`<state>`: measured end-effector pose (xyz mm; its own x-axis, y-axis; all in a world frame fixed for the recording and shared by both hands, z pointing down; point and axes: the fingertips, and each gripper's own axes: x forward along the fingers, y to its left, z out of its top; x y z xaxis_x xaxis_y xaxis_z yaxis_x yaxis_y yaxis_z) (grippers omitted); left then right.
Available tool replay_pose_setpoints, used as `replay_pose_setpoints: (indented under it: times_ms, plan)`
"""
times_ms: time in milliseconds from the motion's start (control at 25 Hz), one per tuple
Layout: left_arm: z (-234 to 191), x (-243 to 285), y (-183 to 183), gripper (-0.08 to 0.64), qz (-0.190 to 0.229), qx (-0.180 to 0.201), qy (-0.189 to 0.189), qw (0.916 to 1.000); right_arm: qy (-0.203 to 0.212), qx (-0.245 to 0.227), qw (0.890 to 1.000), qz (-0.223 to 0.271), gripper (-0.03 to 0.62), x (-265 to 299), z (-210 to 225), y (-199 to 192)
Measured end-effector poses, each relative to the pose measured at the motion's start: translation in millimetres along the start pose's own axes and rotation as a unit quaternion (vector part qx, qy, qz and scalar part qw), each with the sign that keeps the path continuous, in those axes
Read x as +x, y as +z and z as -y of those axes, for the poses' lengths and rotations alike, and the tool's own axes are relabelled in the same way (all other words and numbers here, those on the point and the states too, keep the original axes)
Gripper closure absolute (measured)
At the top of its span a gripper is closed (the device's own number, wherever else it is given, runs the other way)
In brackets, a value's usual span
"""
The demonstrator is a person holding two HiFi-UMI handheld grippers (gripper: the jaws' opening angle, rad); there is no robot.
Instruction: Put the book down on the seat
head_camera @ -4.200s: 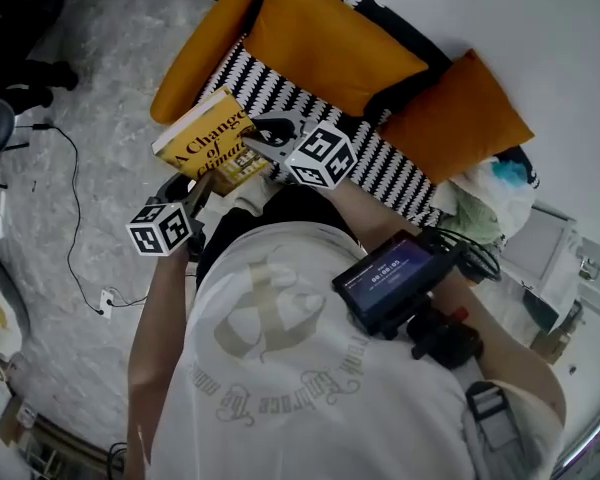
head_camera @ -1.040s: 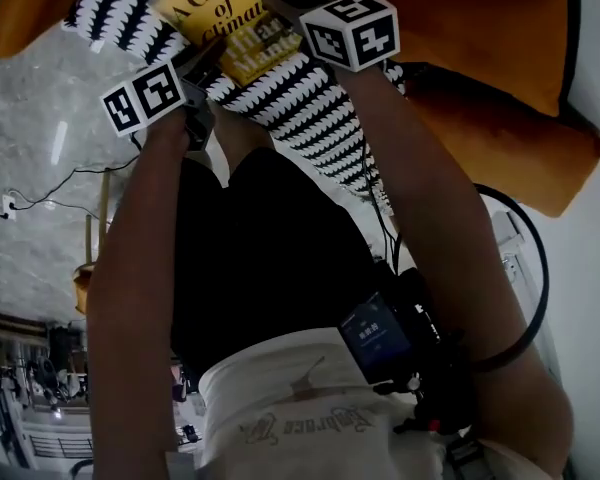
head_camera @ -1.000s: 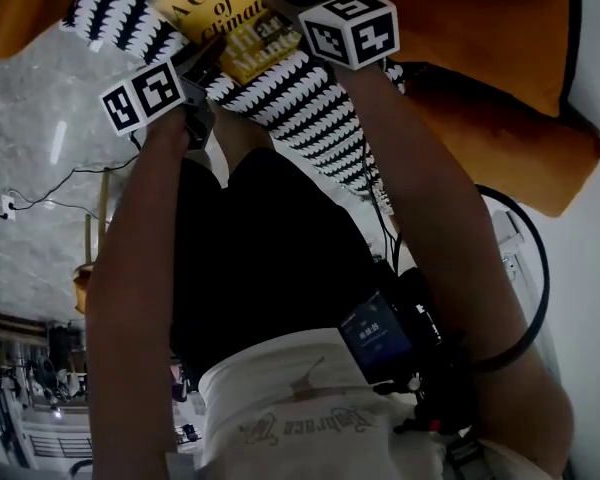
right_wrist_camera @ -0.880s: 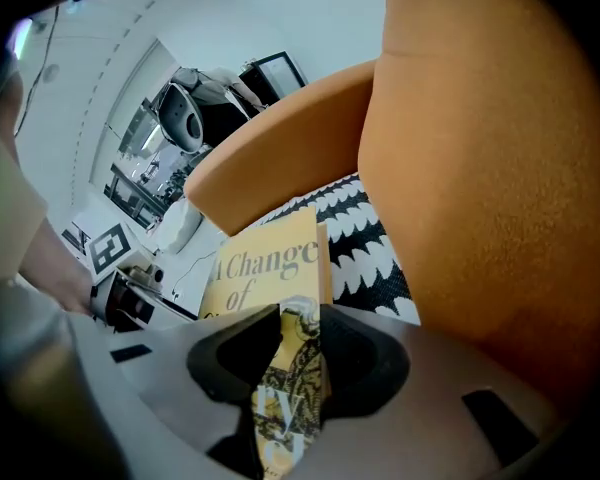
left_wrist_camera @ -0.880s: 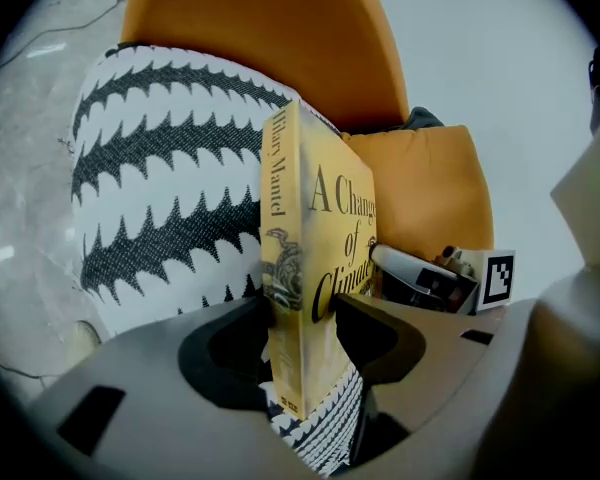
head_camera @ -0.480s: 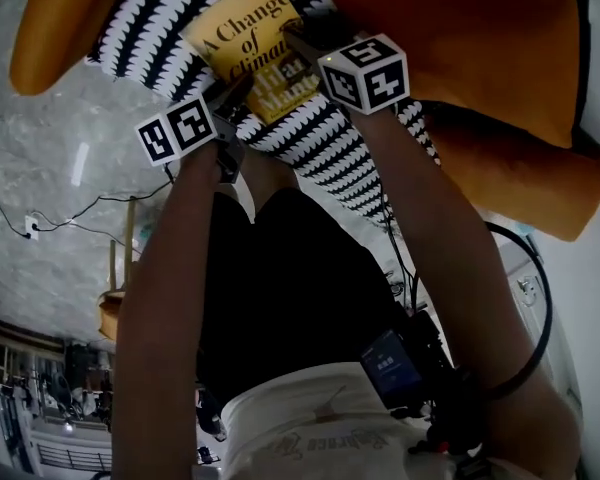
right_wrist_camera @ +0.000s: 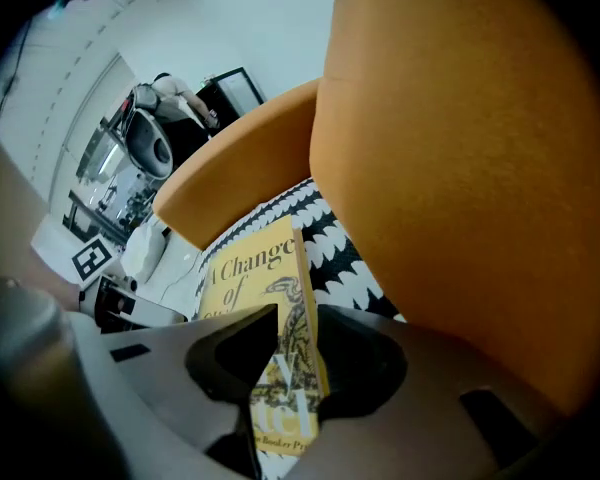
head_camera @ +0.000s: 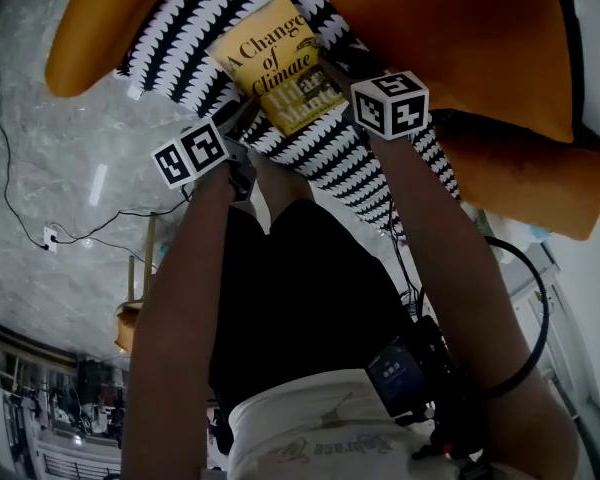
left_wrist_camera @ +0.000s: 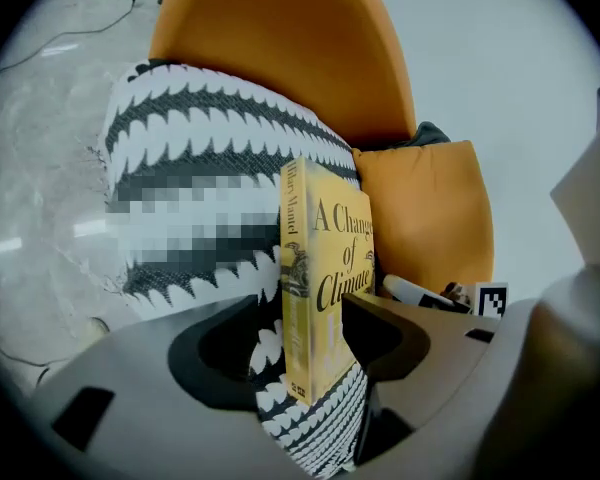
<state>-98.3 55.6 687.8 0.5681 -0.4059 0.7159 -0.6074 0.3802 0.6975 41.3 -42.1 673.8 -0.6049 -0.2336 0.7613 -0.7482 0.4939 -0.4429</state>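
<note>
As seen in the head view, the yellow paperback book (head_camera: 277, 63) lies on the black-and-white patterned seat cushion (head_camera: 195, 18), upper centre. Left gripper view: the jaws of the left gripper (left_wrist_camera: 300, 313) are opening, with the book's spine between them. Right gripper view: the jaws of the right gripper (right_wrist_camera: 298, 323) are opening around the book's edge.

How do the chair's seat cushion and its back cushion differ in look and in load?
The seat cushion has a black-and-white pattern; the back cushion is plain orange. The yellow book lies cover up on the seat cushion, not on the back cushion. Both look padded and belong to one chair.
</note>
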Motion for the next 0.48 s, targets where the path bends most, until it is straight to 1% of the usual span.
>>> replay_pose_setpoints:
  times_ms: [80,160,280,400,480]
  plan:
    - [-6,-10,0,0.308,0.006,0.002,-0.001,1.0000,-0.008,0.035,0.999,0.014,0.466,-8,2,-10]
    - [-4,-23,-1,0.308,0.011,0.012,-0.009,0.9998,-0.016,0.054,0.998,0.024,0.496,-19,-2,-19]
    - [9,-46,-4,0.310,0.009,0.038,-0.022,0.9990,-0.020,0.069,0.997,0.037,0.533,-41,-18,-27]
    - [23,-68,-11,0.315,0.001,0.065,-0.028,0.9975,-0.009,0.080,0.995,0.050,0.561,-58,-40,-32]
    - [31,-81,-16,0.348,-0.004,0.092,-0.026,0.9954,0.005,0.082,0.995,0.061,0.571,-66,-56,-34]
